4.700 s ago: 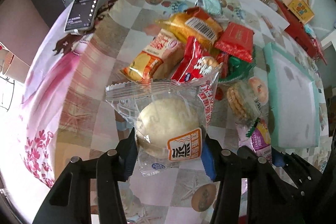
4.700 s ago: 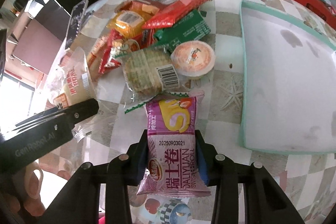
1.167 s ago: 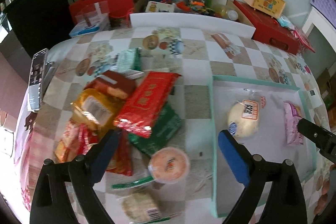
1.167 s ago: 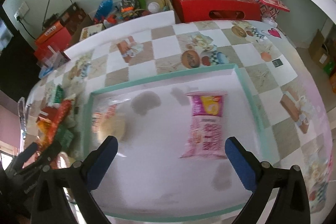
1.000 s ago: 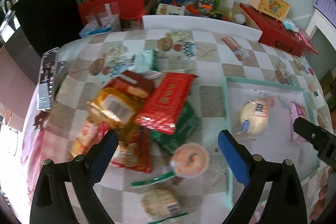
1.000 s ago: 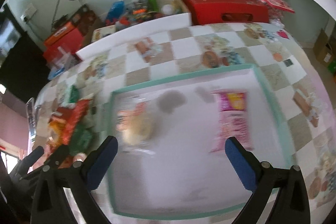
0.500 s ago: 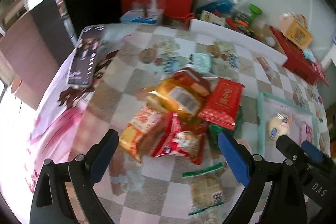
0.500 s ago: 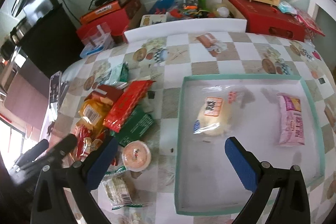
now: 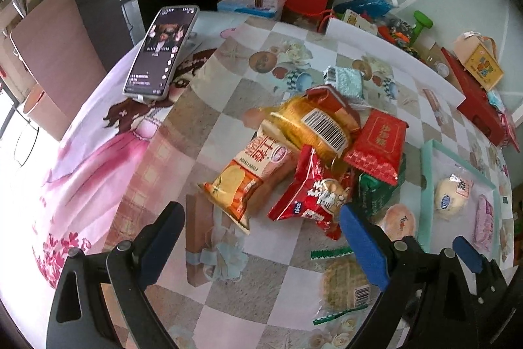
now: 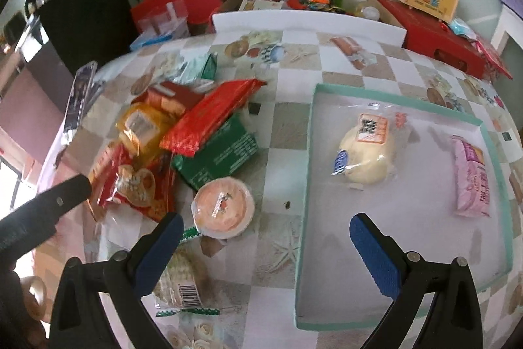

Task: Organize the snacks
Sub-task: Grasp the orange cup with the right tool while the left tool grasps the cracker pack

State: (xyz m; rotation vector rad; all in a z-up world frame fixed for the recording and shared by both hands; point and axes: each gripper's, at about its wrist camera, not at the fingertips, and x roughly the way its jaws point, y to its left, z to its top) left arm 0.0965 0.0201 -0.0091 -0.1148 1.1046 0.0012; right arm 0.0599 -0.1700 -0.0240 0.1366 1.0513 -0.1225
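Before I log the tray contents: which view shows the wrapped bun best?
The right wrist view: the wrapped bun lies large and unobstructed inside the tray. The left wrist view shows it small, near the edge.

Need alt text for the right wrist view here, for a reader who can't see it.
The open right gripper hovers over a checkered table between a snack pile on the left and a teal-rimmed tray on the right. The tray holds a wrapped bun and a pink snack packet.

Daylight enters at the left, overexposing the desk (image 9: 81, 172) edge there. Illumination is otherwise even, shadows soft. Strong fisheye curvature, dark vignetted corners; slight blur in the right view.
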